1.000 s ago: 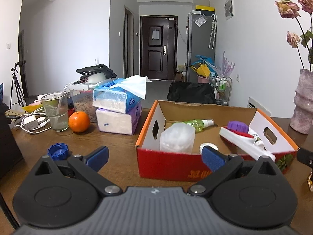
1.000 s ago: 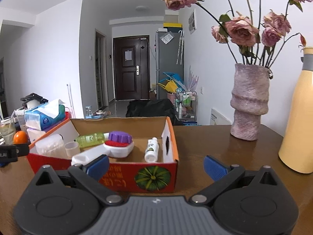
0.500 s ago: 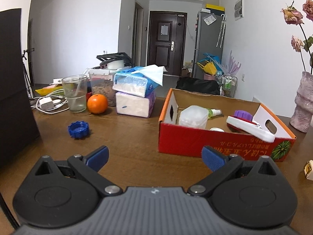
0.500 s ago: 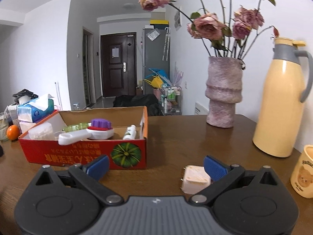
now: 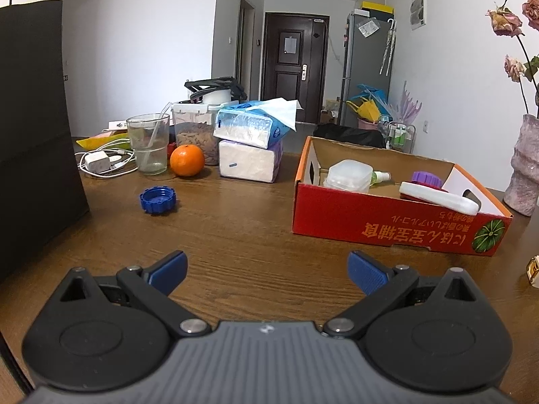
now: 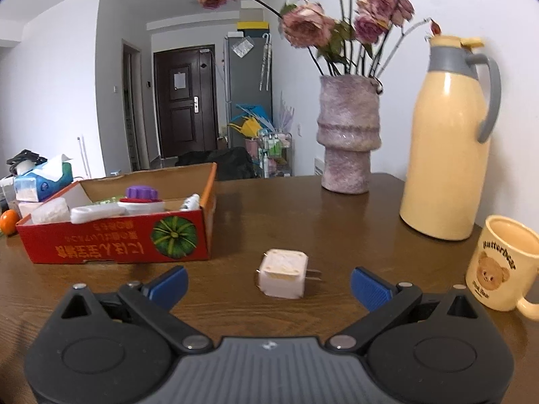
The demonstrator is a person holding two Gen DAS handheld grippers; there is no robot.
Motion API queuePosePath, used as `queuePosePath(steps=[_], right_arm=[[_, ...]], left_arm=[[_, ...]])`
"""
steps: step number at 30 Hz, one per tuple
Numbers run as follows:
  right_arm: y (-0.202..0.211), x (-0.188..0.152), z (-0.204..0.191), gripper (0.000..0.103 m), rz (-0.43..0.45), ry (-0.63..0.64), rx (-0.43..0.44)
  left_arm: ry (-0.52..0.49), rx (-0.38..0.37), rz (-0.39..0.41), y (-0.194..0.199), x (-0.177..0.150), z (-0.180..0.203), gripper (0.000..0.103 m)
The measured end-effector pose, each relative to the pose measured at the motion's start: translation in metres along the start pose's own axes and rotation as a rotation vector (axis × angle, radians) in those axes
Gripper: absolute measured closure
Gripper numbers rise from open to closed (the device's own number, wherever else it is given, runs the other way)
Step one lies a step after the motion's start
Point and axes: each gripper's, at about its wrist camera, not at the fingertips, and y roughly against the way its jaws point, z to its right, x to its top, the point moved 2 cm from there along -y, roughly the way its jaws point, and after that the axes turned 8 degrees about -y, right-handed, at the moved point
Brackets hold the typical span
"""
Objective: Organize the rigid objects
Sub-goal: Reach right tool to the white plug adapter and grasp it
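Observation:
A red cardboard box (image 5: 394, 224) (image 6: 114, 242) sits on the wooden table and holds a clear tub (image 5: 348, 176), a purple cap (image 5: 425, 177), a white brush (image 5: 438, 197) and small bottles. A blue cap (image 5: 157, 199) lies loose on the table, ahead and left of my left gripper (image 5: 267, 272), which is open and empty. A white plug adapter (image 6: 283, 276) lies just ahead of my right gripper (image 6: 269, 284), roughly between its open fingers and untouched.
An orange (image 5: 187, 160), a glass (image 5: 148, 146), tissue packs (image 5: 251, 148) and cables crowd the far left. A dark panel (image 5: 33, 134) stands at the left edge. A vase (image 6: 348, 134), a yellow thermos (image 6: 449, 141) and a bear mug (image 6: 502, 262) stand at the right.
Both grippers have drawn back from the box, which looks smaller now. The right view has swung right, bringing the plug adapter, thermos and mug into sight. Both stayed open.

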Motion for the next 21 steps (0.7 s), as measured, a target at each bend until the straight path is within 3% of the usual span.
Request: queuePosePath(steps=[8,21], right_arm=[[-0.04,0.0,0.022,0.0,-0.095,-0.041,-0.024],[-0.096,0.005,0.006,0.004,-0.139,-0.031,-0.094]], left_arm=[[0.014,0.001,-0.017,-0.006,-0.001,-0.004,0.0],[0.067,0.04,-0.058,-0.024,0.0,-0.022,0.0]])
